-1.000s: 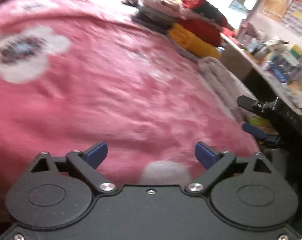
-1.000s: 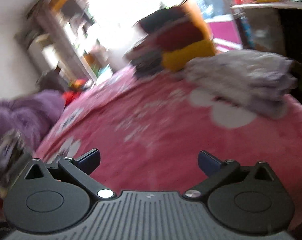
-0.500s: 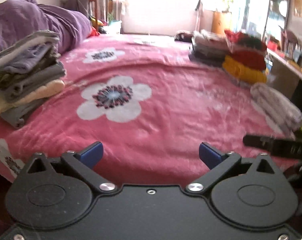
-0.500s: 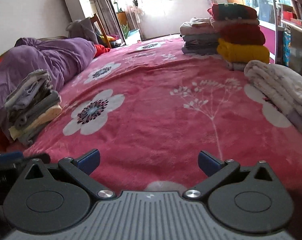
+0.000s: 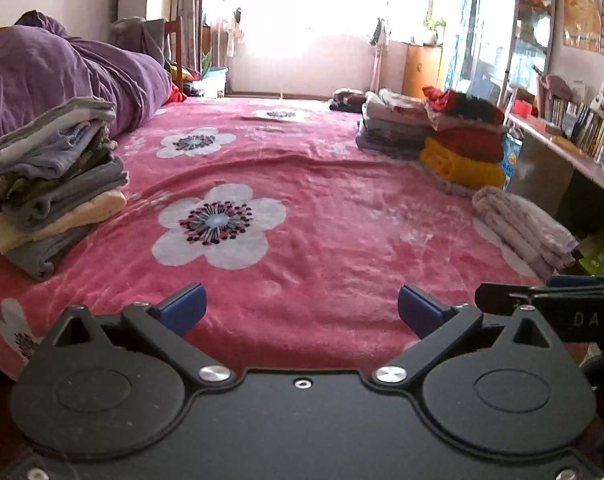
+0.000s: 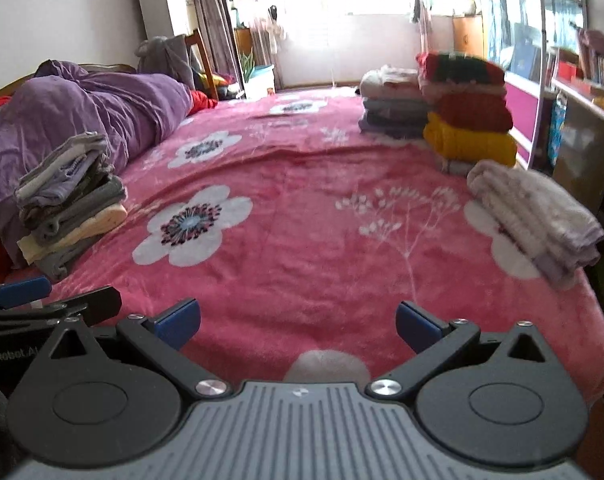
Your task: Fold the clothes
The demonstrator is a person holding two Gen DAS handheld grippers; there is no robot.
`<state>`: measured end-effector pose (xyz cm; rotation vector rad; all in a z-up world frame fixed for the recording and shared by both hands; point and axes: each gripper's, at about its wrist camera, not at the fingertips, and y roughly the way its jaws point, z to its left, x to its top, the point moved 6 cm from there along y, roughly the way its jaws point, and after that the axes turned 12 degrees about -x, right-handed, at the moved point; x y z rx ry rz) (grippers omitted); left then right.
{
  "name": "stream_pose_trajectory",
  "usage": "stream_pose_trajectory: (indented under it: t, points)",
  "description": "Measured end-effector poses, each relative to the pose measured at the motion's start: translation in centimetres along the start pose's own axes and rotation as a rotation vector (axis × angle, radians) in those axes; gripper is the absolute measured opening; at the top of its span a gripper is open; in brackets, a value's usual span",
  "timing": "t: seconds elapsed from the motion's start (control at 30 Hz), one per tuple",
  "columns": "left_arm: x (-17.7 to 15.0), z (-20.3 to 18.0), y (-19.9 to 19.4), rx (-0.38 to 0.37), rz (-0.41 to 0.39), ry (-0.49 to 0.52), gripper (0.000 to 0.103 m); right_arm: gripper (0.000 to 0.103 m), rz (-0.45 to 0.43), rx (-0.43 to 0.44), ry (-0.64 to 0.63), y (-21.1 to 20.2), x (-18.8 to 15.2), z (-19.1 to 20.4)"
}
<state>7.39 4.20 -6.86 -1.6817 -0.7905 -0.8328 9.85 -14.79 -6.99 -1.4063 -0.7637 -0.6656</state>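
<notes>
left gripper (image 5: 302, 307): fingers apart, empty | right gripper (image 6: 297, 322): fingers apart, empty | folded clothes stacks (image 5: 53, 176) on pink bed (image 5: 322, 216) edges | only right view shows branch print (image 6: 406, 208)

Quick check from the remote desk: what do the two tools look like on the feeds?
Both have black linkage arms, round black hubs, silver pivot screws and blue pads. The left tool sits on a smooth black body; the right tool on a ribbed grey one. White lettering marks their sides. No cables or sleeves show.
</notes>
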Motion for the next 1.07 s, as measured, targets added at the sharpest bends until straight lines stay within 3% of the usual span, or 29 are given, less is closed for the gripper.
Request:
stream_pose_trajectory:
  t: [0.3,0.53,0.9,1.07]
  points:
    - [1.0,-1.0,-2.4,-0.056,-0.048,-0.043,0.102,0.103,-0.03,-0.019,-0.004,-2.7,0.9,-0.3]
    - [1.4,-1.2,-3.6,0.066,-0.076,0.034,0.102,0.103,-0.03,0.0,-0.02,-3.8,1.0,0.4]
    - [1.6,-2.2,-4.3,0.091,-0.069,0.088,0.102,0.103,-0.058,-0.01,-0.013,-5.1,1.4,0.2]
    - [1.8,-2.1,-4.4,0.071,-0.07,0.057,0.102,0.103,-0.06,-0.019,-0.018,-5.3,1.3,0.1]
